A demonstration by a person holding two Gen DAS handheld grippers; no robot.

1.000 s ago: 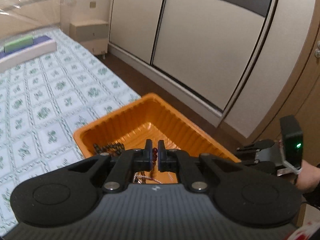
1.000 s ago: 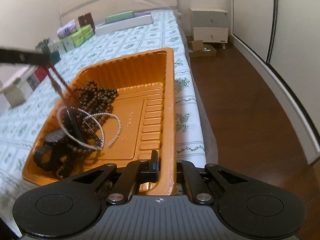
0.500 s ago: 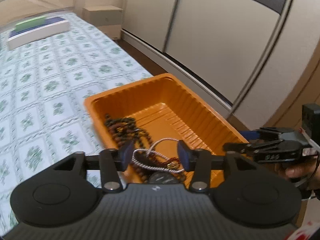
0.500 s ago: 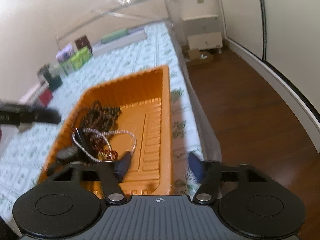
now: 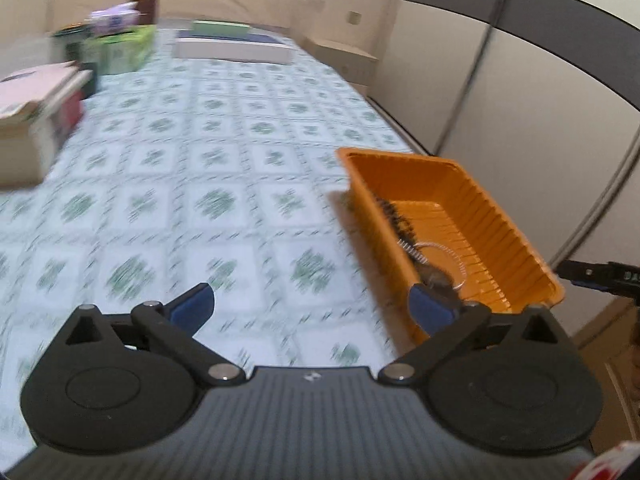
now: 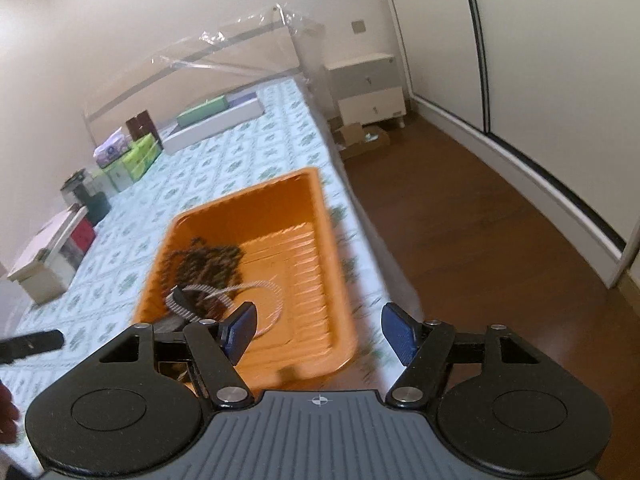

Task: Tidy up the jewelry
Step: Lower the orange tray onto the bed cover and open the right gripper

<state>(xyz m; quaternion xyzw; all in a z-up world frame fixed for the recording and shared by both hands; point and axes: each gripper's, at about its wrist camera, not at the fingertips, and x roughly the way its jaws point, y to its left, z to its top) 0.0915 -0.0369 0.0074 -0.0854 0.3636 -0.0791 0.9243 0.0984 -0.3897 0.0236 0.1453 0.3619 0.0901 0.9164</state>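
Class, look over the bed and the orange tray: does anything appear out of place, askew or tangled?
Yes. The jewelry is not sorted: dark bead strands and a silvery coil bracelet lie heaped together at one end of the orange tray. The tray also sits close to the bed's floor-side edge.

Blurred jewelry pile (image 6: 208, 272) in orange tray (image 6: 320, 216), pieces indistinguishable.

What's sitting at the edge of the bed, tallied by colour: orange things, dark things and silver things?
Orange tray: 1
Dark bead heap, in the tray: 1
Silver coil tangle, on the beads, loops too blurred to separate: 1
Total: 3
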